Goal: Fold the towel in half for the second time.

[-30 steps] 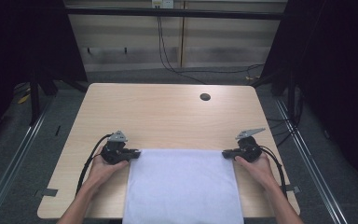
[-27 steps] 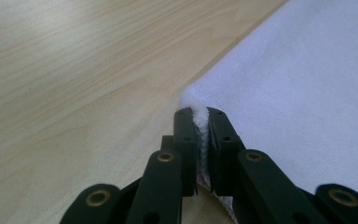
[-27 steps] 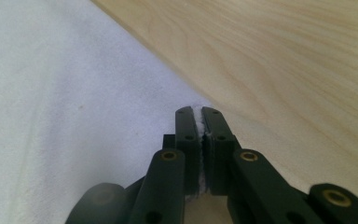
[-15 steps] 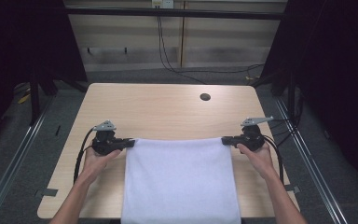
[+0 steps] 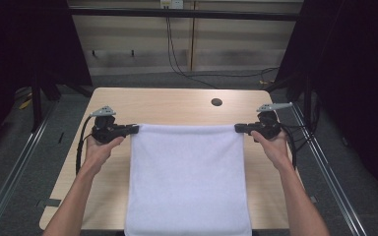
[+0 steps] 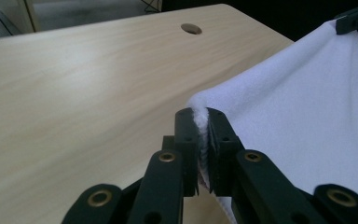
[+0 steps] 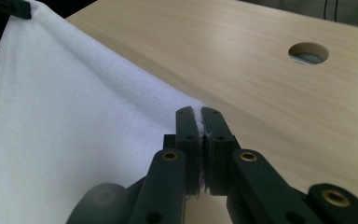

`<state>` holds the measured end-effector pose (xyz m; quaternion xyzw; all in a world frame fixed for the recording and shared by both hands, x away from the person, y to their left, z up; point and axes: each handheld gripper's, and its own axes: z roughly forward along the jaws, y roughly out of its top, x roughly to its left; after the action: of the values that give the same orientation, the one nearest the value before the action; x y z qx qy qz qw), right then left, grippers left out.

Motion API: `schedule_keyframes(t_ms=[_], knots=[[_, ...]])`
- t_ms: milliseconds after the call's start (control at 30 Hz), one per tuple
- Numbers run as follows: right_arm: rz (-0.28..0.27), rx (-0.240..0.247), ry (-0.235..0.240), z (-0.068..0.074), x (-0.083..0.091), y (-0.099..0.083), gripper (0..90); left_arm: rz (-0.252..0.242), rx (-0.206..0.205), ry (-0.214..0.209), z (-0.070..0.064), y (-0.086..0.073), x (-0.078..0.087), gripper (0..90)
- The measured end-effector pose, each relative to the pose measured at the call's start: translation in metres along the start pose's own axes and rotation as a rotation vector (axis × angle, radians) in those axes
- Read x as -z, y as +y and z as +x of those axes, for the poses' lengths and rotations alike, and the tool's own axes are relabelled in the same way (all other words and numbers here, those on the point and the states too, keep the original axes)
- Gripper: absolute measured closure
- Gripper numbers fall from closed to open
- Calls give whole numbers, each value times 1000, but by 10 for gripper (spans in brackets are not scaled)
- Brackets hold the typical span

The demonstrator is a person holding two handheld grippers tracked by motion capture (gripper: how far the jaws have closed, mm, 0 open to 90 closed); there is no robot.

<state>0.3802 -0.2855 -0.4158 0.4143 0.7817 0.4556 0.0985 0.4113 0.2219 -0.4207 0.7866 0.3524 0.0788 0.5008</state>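
**White towel stretched between two grippers over the table**

The left gripper [image 5: 134, 129] is pinching one far corner of the white towel [image 5: 187, 177], and the right gripper [image 5: 238, 129] is pinching the other; in each gripper view the jaws are clamping a thin fold of fleecy cloth between them. The towel's far edge is running taut between the two, above the middle of the wooden table [image 5: 177, 105], while the rest is draping toward the near edge and hanging over it.

It looks soft, light and limp, so it is likely sagging wherever it is not pulled tight. The corners seem the right places to hold it, since the nap gives the jaws grip.

No container is standing on the table; there is a round cable hole [image 5: 216, 102] near its far edge.
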Motion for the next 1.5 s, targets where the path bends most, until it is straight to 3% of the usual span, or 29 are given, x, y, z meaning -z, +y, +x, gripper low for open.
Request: schedule_keyframes(t_ms=[167,267,300,333,433,567,700,867,1033,1100,1133,1333,1367,1433,1500], knots=[[-23,13,-33,-7,4,27,866,-30,-19,27,4,23,0,848],[-50,25,-50,-9,10,42,866,-113,15,16,4,35,3,848],[-68,28,-56,-8,13,48,866,-146,44,1,3,36,4,849],[-90,27,-57,-7,16,51,867,-156,46,-1,1,35,4,849],[-126,33,-38,-4,23,50,867,-142,20,11,-4,29,5,849],[-115,48,-28,1,27,35,867,-116,-22,12,-11,20,11,849],[-117,66,-2,11,35,17,867,-98,-61,-17,-24,12,25,849],[-130,105,32,29,52,-2,866,-129,-73,-60,-44,-1,44,851],[-141,143,54,50,72,-16,866,-124,-94,-112,-63,-14,60,850],[-117,170,55,59,77,-23,865,-99,-100,-131,-70,-22,62,848],[-109,177,56,62,78,-26,865,-78,-114,-113,-73,-27,63,847],[-26,170,76,75,74,-61,864,22,-110,-109,-77,-61,58,848],[-17,164,84,76,72,-68,863,26,-117,-92,-81,-68,58,847],[16,149,99,77,67,-83,859,33,-136,-109,-91,-77,59,847],[71,136,102,80,63,-98,850,96,-177,-82,-103,-86,58,847]])
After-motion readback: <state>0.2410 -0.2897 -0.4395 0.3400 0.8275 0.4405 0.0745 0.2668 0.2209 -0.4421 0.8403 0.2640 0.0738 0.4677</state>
